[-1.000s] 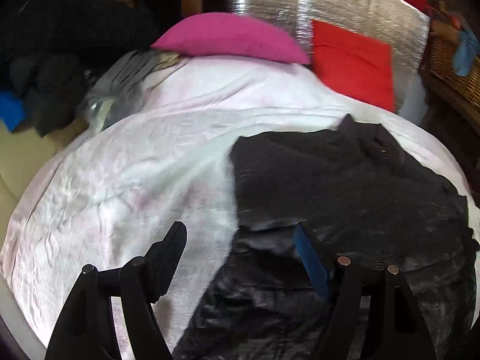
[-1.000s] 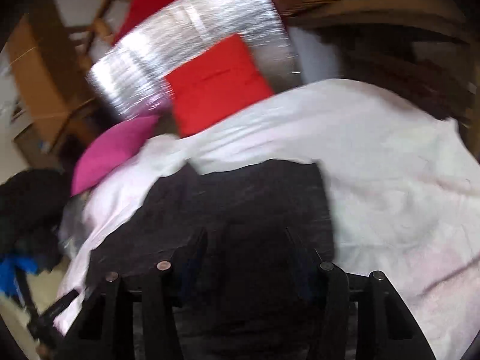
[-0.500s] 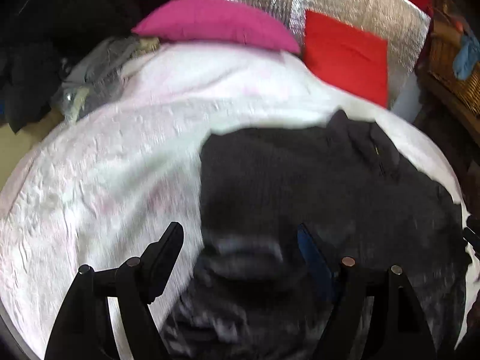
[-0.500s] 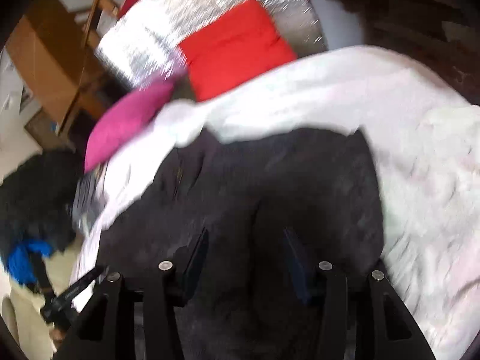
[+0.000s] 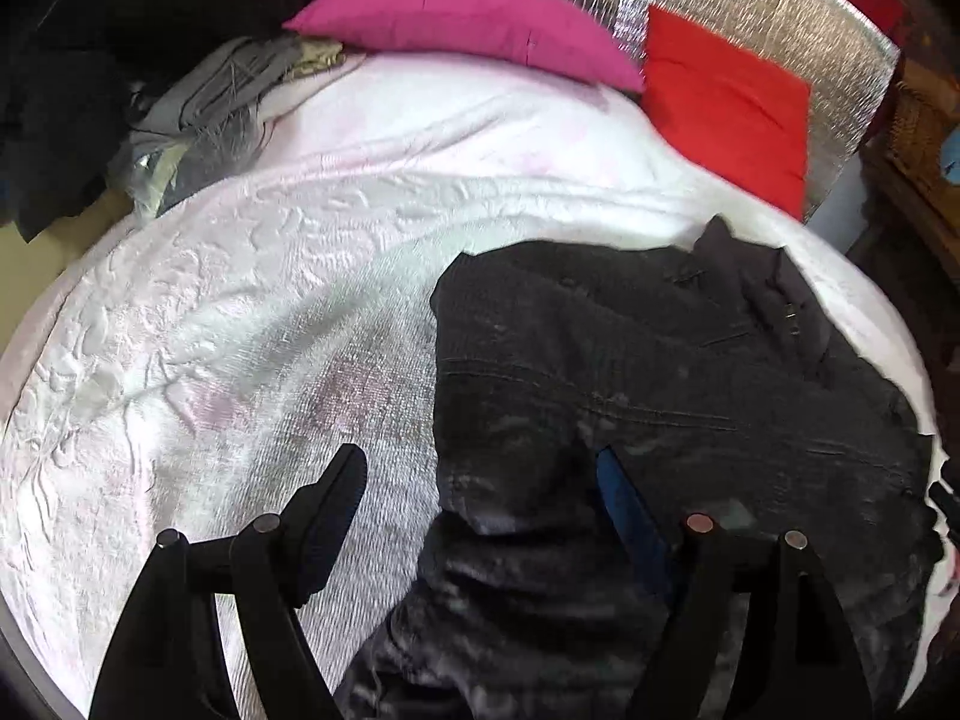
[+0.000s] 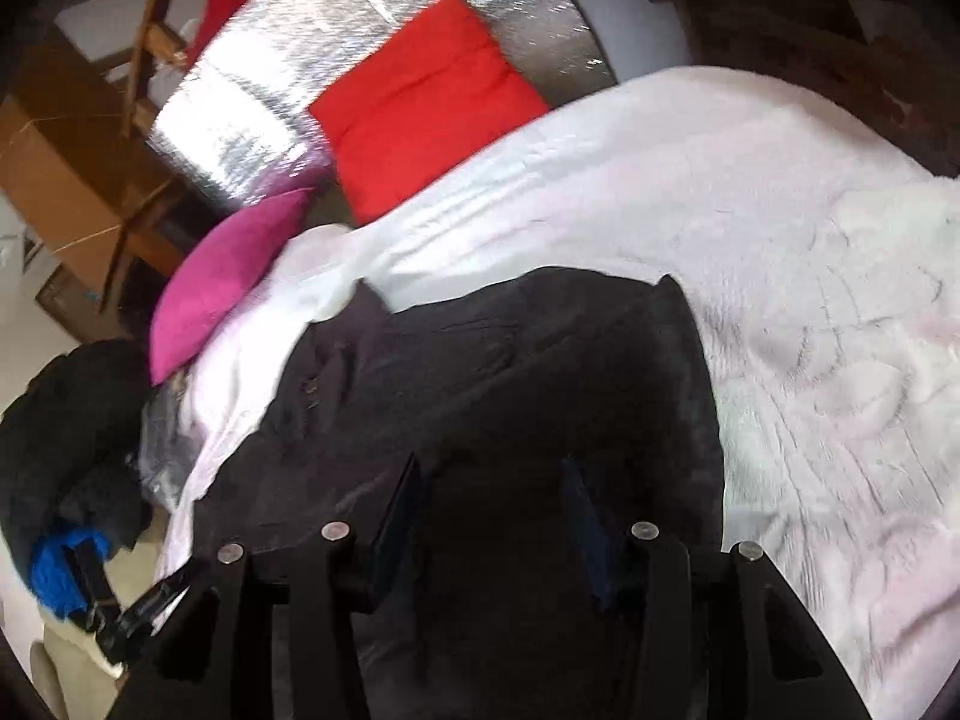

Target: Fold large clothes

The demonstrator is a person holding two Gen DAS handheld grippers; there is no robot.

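Right now a dark garment [image 5: 648, 372] lies spread on the bed [image 5: 252, 324], which wears a white, pink-tinged cover with a raised pattern. Judging by the seams and a small metal fastening near its far edge it could be trousers or a jacket, though I cannot tell which. It lies on the side of the bed nearer the red cushion [image 5: 726, 102], with its far edge well short of the pillows and its near part running down under both tools.

Over the garment's left edge hangs the left tool [image 5: 480, 480], its jaws standing wide and having just opened a little further. One finger sits over bare bed cover, the other, with a blue pad, over the dark cloth, so the edge of the cloth lies between them, but neither pad presses on it.

Above the middle of the dark cloth is the right tool [image 6: 489, 480], its jaws at a middling gap and having just been closing. Cloth lies below and between the fingers; it is too dark there to say whether they pinch any.

At the head of the bed a pink pillow [image 5: 468, 24] rests beside the red cushion, both against a shiny silver panel [image 5: 750, 12]. Grey clothes [image 5: 204, 114] are heaped at the far left edge of the bed.
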